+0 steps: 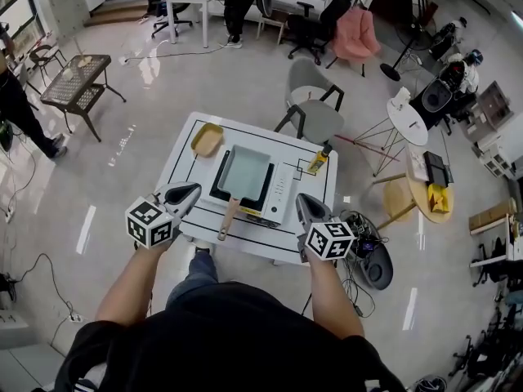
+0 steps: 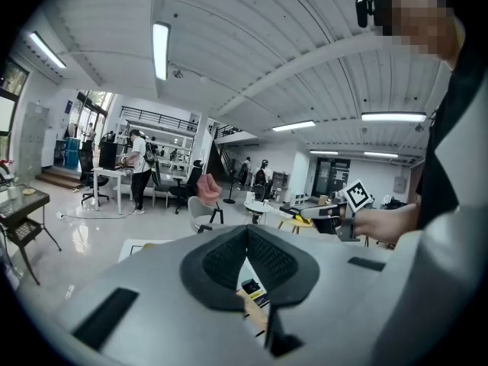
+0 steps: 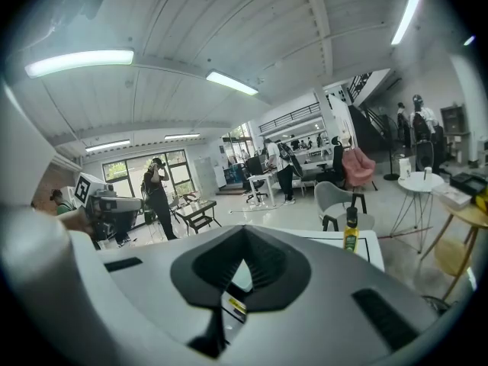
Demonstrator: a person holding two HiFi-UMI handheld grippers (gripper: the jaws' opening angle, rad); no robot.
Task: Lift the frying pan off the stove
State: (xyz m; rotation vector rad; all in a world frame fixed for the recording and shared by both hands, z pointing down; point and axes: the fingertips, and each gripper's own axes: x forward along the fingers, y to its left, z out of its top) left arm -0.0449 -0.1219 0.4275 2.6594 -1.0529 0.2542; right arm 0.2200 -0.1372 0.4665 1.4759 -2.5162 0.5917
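A rectangular frying pan with a pale inside sits on a white portable stove on the white table. Its wooden handle points toward me at the table's near edge. My left gripper hovers just left of the handle, jaws shut and empty. My right gripper hangs at the stove's near right corner, also shut and empty. In the left gripper view the shut jaws cover most of the table; a strip of the handle shows below them. The right gripper view shows its shut jaws the same way.
A yellow plate lies at the table's back left. A yellow bottle stands at the back right. A grey chair is behind the table. Cables and a grey device lie on the floor to the right.
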